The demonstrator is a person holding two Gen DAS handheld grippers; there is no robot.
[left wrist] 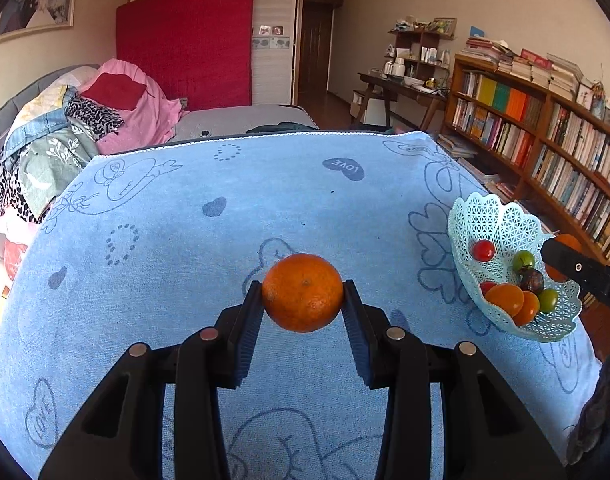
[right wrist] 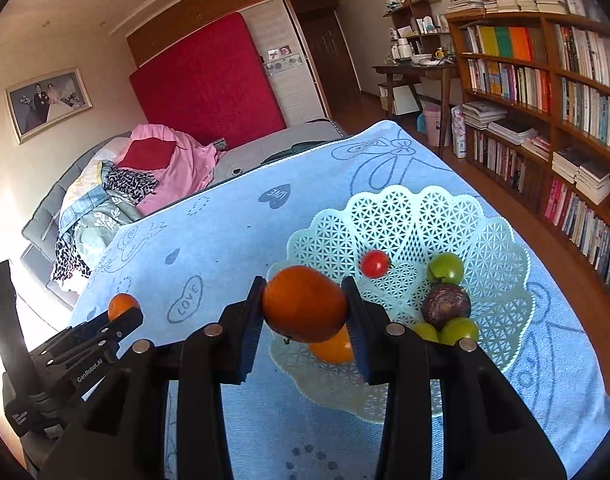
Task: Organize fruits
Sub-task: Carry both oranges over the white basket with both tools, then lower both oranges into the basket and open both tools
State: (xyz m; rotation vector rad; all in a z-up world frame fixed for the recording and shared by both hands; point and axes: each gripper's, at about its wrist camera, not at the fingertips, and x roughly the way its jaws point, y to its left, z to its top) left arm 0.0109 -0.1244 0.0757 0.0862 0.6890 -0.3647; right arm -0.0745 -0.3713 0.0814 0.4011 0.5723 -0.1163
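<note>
My left gripper point(left wrist: 303, 294) is shut on an orange mandarin point(left wrist: 303, 291) and holds it above the blue towel; it also shows in the right wrist view point(right wrist: 123, 306). My right gripper point(right wrist: 305, 306) is shut on an orange tomato-like fruit point(right wrist: 305, 304) over the near rim of the pale green lattice basket point(right wrist: 417, 216). The basket holds a red cherry tomato point(right wrist: 375, 263), green fruits point(right wrist: 445, 267), a dark purple fruit point(right wrist: 445, 306) and an orange fruit point(right wrist: 333, 350). In the left wrist view the basket point(left wrist: 501, 220) sits at the table's right edge.
A blue towel with heart and "LOVE" drawings point(left wrist: 265, 200) covers the table. A bed with piled clothes point(left wrist: 65, 128) lies behind on the left. A bookshelf point(right wrist: 545, 100) stands on the right, a desk point(left wrist: 401, 88) beyond.
</note>
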